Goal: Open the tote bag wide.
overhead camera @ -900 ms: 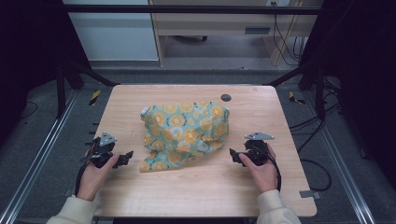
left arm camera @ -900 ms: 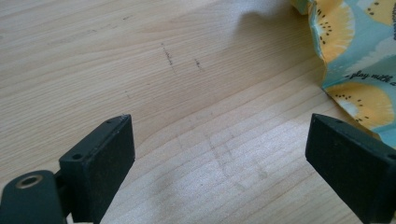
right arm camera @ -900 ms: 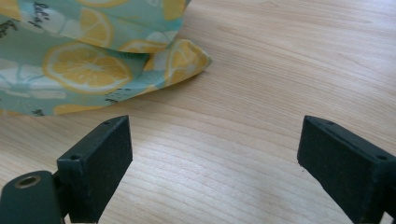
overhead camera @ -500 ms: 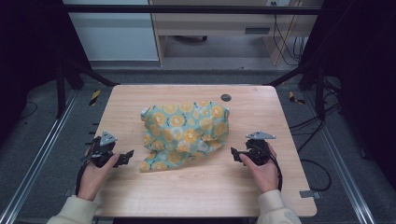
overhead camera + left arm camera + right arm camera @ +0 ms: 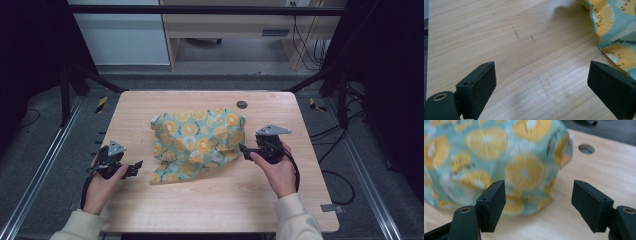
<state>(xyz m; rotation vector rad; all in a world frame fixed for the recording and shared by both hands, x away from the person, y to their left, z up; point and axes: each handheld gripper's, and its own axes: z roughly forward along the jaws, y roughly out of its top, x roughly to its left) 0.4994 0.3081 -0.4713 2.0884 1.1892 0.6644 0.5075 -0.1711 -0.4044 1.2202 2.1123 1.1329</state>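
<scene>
A crumpled cloth printed with citrus slices (image 5: 197,142) lies heaped in the middle of the wooden counter (image 5: 150,105). It looks light, limp and thin, and I'd judge it will sag and slide wherever it's lifted, so a hem or corner is the place to pinch. The left claw (image 5: 134,168) rests released just beside the cloth's near-left edge (image 5: 610,32), nothing between its jaws. The right claw (image 5: 244,148) stands spread at the heap's right side (image 5: 524,172), not gripping yet.
</scene>
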